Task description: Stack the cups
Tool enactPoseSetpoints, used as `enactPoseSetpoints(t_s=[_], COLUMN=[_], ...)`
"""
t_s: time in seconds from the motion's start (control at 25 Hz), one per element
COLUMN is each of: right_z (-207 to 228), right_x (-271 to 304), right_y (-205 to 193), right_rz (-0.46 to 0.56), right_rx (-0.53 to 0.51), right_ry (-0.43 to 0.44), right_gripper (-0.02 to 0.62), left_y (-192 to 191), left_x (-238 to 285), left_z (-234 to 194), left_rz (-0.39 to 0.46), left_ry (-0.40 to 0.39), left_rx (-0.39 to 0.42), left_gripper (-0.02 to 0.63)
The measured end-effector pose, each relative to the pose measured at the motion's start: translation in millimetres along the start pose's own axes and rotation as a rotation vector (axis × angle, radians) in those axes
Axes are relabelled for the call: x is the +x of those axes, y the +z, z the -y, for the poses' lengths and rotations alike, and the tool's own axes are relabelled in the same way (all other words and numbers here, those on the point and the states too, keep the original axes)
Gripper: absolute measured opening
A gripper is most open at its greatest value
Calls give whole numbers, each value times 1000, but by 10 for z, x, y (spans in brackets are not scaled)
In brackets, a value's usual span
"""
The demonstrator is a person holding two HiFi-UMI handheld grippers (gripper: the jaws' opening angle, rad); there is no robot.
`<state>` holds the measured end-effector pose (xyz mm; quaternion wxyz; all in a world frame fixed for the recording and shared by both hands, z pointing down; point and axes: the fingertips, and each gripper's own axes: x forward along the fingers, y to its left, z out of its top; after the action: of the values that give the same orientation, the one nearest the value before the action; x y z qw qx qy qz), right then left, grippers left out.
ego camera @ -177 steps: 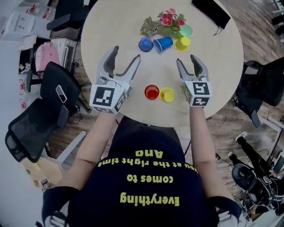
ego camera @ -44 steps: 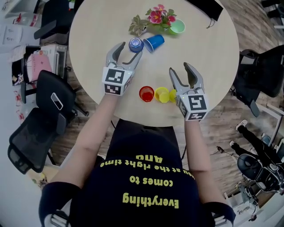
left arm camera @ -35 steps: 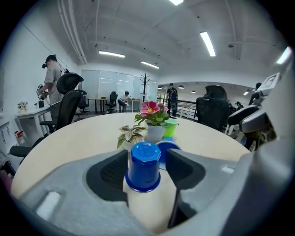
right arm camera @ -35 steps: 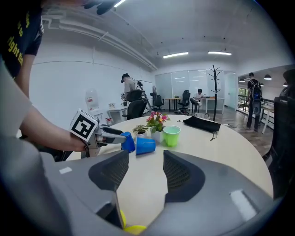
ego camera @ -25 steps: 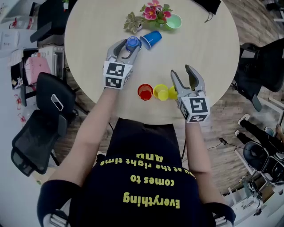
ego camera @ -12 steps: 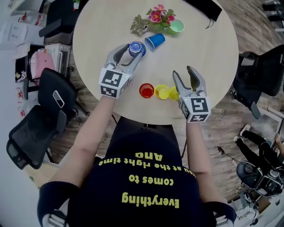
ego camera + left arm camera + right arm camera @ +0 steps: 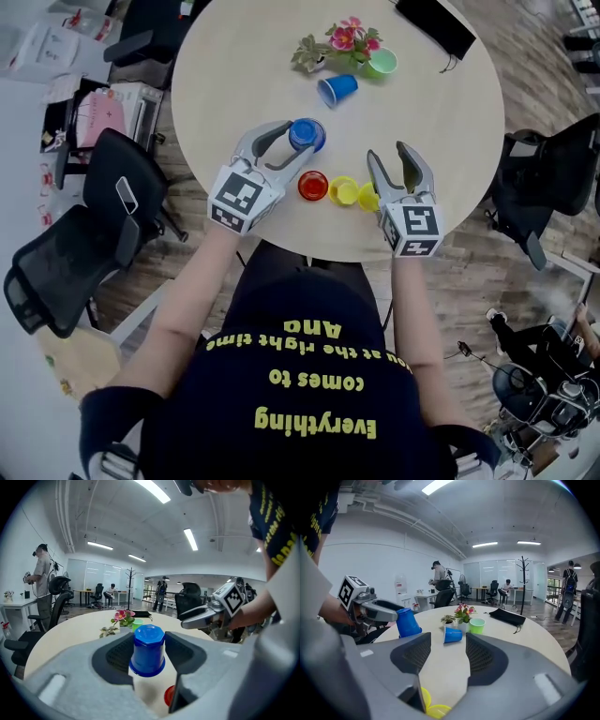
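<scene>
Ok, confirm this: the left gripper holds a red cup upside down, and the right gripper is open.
Wrong on colour. The left gripper holds a blue cup, not a red one, upside down, as the left gripper view shows. The right gripper is open.

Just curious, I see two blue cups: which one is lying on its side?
The blue cup beside the flowers lies on its side, untouched. The other blue cup is held upside down by the left gripper.
</scene>
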<state>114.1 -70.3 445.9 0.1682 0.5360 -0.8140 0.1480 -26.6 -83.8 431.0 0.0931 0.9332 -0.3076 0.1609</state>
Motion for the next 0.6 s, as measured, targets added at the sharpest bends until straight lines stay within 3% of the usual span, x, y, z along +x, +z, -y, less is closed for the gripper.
enactPoseSetpoints(t_s=[0.32, 0.6], right_z=[-2, 0], right_x=[-77, -120], right_y=[23, 13], right_rz=[13, 20], right_rx=[-15, -13], right_ry=[9, 20], right_gripper=[245, 244], left_y=[-90, -248], left_x=[-118, -130], left_z=[644, 983], left_rz=[-25, -69], left_ry=[-133, -194], left_rx=[68, 99], left_gripper=[215, 215])
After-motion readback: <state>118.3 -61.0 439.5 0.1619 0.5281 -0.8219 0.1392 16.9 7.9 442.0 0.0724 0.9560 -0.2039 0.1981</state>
